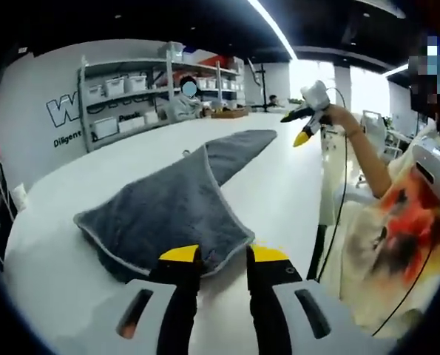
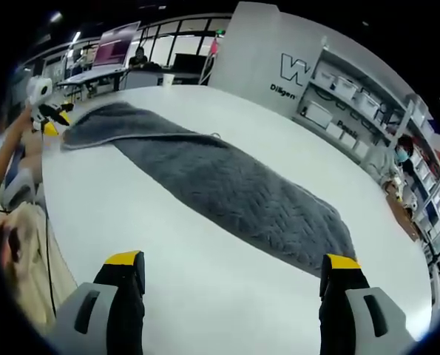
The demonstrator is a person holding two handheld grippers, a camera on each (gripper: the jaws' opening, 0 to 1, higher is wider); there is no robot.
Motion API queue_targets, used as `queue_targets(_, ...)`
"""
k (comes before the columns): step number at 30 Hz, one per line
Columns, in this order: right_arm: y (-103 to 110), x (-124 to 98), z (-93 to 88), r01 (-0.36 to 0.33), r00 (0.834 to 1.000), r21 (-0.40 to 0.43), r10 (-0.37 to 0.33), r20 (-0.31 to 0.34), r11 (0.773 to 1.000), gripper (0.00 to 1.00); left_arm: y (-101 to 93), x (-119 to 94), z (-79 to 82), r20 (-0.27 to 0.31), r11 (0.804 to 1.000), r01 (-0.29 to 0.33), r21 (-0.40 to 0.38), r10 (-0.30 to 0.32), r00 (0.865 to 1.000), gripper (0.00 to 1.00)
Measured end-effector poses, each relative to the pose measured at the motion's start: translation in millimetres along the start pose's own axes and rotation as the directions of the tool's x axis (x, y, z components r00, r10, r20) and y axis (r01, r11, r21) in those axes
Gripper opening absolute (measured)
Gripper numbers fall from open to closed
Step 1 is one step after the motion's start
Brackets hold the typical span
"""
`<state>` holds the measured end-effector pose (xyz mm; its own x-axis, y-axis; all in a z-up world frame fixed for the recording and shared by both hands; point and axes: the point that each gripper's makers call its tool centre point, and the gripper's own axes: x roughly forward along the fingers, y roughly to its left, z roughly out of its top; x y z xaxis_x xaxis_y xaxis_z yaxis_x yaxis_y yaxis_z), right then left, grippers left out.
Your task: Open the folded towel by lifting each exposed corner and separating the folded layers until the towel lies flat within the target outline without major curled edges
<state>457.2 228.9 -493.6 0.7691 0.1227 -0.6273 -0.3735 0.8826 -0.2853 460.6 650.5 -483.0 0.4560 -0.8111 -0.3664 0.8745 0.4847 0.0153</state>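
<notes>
Grey towel (image 1: 177, 209) edge between left jaws, unclamped; right jaws wide apart above it.

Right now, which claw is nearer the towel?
Left. The left claw sits at the towel's near corner, tips at its hem. The right claw is open above bare table, short of the towel's edge.

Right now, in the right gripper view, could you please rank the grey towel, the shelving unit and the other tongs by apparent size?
1. Grey towel, by far the largest.
2. Shelving unit, though it stands farther away, so its real size is unsure.
3. Left tongs, small at the towel's far end.
</notes>
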Motion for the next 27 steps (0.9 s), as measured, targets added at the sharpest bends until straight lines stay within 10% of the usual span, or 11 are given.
queue_targets(8,2,1,0.7,-0.001,1.000,-0.004,0.001,-0.003,1.000,0.99,11.5,-16,45.9,0.267,0.984,0.022,-0.178,0.027,0.963,0.50)
queue_targets(15,2,3,2.5,0.009,1.000,-0.003,-0.009,0.001,1.000,0.99,15.0,-13,33.8,0.176,0.990,-0.053,-0.133,0.077,0.981,0.86)
queue_targets(27,16,5,36.5,0.006,0.994,-0.037,-0.002,0.108,0.999,0.99,17.3,-16,19.8,0.107,0.990,-0.090,-0.111,0.101,0.989,1.00)
